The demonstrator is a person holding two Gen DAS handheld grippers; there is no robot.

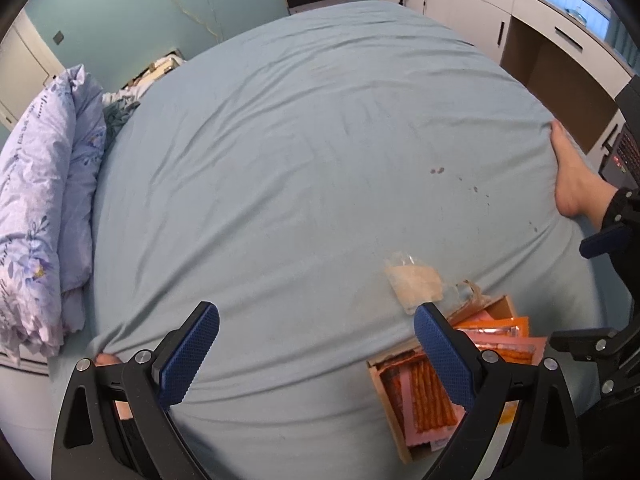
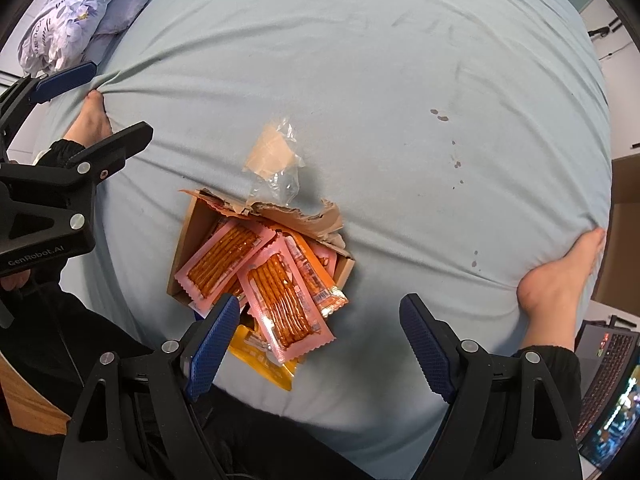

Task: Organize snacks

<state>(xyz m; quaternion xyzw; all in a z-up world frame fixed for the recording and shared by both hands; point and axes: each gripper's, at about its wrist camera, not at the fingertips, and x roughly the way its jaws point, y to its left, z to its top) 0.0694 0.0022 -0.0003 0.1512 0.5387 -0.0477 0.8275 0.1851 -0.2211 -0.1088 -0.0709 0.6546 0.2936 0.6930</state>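
**Snack packets spilling from a torn box on the bed**

We hold the left gripper over bare sheet, its blue-padded fingers spread wide with nothing between them. To its right sits the cardboard box, small and brown, its top flap ripped ragged. It rests on the bed, near the edge closest to us, between our two bare feet.

Inside and over the box lie the pink snack packets: flat, glossy rectangles with crimped, zigzag ends and a clear window showing rows of thin orange-brown sticks. In the right wrist view the front packet overhangs the box's near wall, its long axis running from upper left to lower right, the sticks inside lined up along it. A second pink one lies within the box, angled the other way (toward upper right). An orange packet lies between them, and a yellow packet is flat on the sheet under the front one.

Just beyond the torn flap lies a crumpled clear wrapper, with a pale tan patch.

The bed sheet is pale blue, softly wrinkled, with a few dark spots.

The right gripper hovers above the packets' near end, fingers parted and empty.
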